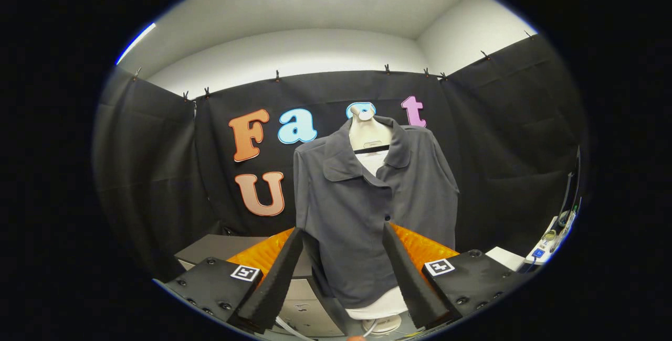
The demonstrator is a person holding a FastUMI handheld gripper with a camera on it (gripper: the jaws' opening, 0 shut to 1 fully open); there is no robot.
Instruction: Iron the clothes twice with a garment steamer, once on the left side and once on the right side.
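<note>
A dark grey collared shirt (362,199) hangs on a white mannequin torso (370,134) straight ahead, beyond my fingers. The torso's white base (383,322) stands low between the fingers. My gripper (342,230) is open, its two black wedge fingers (278,273) spread wide in front of the shirt's lower half and touching nothing. A dark slanted bar (331,299) runs down between the fingers next to a pale hose (286,326). I cannot tell whether this is the garment steamer.
A light grey unit (302,307) sits low behind the left finger, with a dark grey box (215,246) further left. An orange surface (422,246) lies behind both fingers. A white box (505,257) and small devices with cables (546,244) are to the right.
</note>
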